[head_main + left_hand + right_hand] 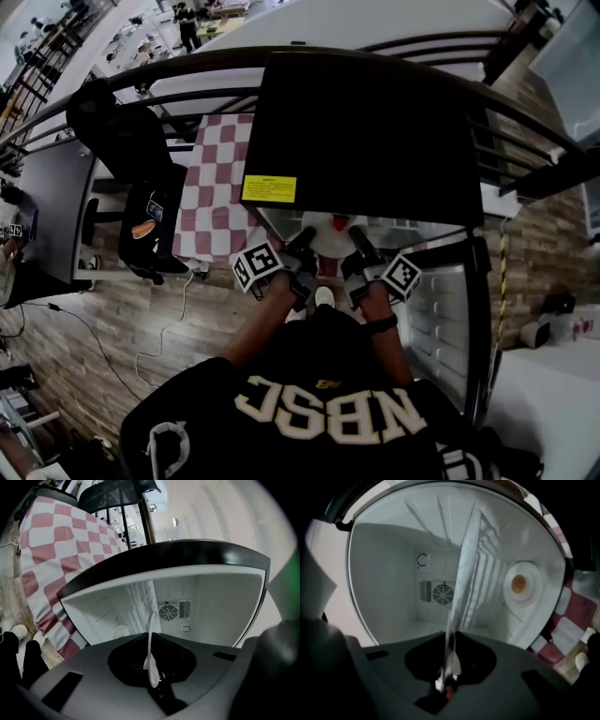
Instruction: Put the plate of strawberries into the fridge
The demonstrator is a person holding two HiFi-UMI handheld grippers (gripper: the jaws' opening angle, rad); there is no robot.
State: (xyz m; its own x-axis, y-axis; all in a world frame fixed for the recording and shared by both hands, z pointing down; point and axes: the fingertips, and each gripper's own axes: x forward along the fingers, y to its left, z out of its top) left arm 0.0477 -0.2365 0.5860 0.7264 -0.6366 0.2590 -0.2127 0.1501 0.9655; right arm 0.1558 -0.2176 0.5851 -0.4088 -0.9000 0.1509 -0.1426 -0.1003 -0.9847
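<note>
In the head view, a white plate point(328, 240) with a red strawberry point(339, 223) hangs at the mouth of the open black fridge point(366, 131), held from both sides. My left gripper point(303, 247) is shut on its left rim and my right gripper point(360, 247) on its right rim. In the left gripper view, the rim point(151, 639) runs edge-on as a thin white strip out of the shut left gripper point(153, 679). The right gripper view shows the plate point(464, 578) edge-on in the right gripper point(447, 679), with a bit of red point(449, 693) at the pads. The white fridge interior point(389, 588) lies straight ahead.
The fridge door point(452, 319) stands open to the right. A fan vent point(168, 611) and a round lamp point(518, 584) sit on the inner walls. A red-and-white checked table point(220, 183) and a black chair point(131, 141) stand to the left. A railing point(281, 56) runs behind.
</note>
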